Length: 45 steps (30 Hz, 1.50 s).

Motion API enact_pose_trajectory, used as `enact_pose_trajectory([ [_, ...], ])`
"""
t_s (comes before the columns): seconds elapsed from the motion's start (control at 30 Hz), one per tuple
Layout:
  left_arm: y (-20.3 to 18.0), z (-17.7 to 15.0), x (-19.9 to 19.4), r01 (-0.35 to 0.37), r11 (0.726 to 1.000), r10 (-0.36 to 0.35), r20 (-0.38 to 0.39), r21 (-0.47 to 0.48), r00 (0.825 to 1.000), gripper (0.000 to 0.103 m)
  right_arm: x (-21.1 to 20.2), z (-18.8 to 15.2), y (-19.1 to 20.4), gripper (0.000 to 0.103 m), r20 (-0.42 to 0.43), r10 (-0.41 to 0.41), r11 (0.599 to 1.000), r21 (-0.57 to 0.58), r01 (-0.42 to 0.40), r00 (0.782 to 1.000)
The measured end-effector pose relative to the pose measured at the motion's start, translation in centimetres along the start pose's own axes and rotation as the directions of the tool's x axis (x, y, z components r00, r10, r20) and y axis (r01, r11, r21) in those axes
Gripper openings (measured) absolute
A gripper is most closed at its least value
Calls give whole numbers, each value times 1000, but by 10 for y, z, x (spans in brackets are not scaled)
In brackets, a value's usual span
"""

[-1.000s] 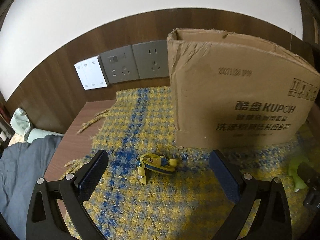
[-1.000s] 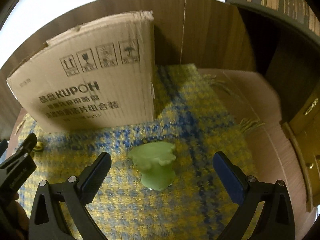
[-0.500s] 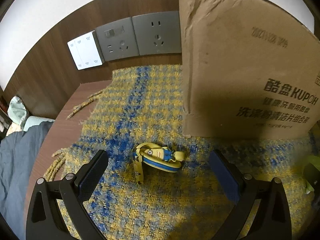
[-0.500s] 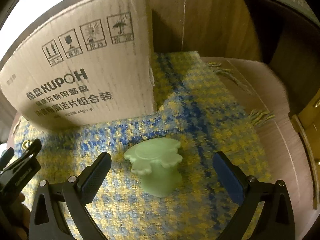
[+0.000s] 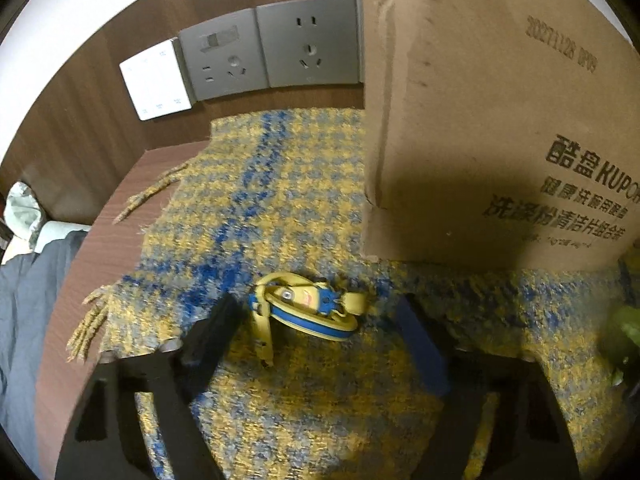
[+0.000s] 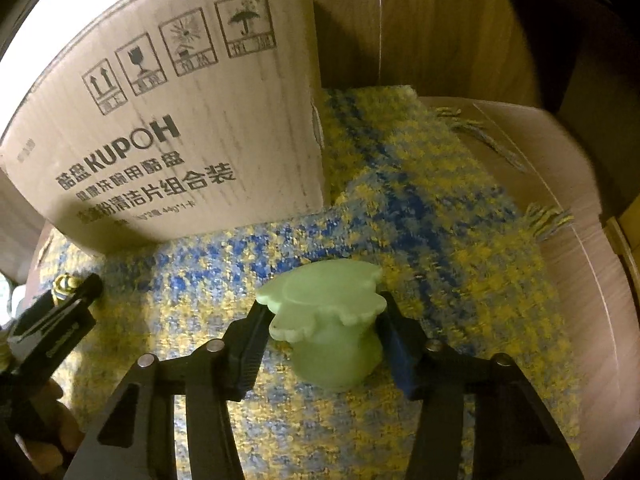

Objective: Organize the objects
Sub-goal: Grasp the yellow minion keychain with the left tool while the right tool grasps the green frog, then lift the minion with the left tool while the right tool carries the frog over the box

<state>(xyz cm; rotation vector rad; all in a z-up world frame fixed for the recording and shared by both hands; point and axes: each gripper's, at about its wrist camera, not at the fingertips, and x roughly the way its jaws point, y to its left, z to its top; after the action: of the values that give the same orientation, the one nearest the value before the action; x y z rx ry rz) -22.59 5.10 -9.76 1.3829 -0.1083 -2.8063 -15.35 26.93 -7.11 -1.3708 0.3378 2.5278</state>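
I read "KUPOH" with Chinese lines beneath on the cardboard box; handling symbols sit above, and a stamped date code I cannot fully read.

A yellow-and-blue toy figure lies on its side on the checked cloth, near the cardboard box. A pale green, frilly-topped cup stands upright on the cloth.

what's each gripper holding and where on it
Right gripper: pale green flower-topped toy, pinched just under its cap. Left gripper: nothing; closing around yellow-and-blue figure.
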Motion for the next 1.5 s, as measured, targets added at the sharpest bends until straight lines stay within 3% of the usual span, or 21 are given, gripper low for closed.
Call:
enact_pose_trajectory([
  [0.1,-1,-1,-4,-6,1000,6,15,10,1000,57,-6,-1,3,52,16,6,1000,-4,-6,1000],
  [0.57,2,-1,-18,16,1000,-16,23,24,1000,56,-25,0,8,52,62,1,1000,-15,0,998],
  [1.5,11,15,-80,41,999,-45,155,29,987,56,-68,23,17,52,200,2,998,-69,12,980],
])
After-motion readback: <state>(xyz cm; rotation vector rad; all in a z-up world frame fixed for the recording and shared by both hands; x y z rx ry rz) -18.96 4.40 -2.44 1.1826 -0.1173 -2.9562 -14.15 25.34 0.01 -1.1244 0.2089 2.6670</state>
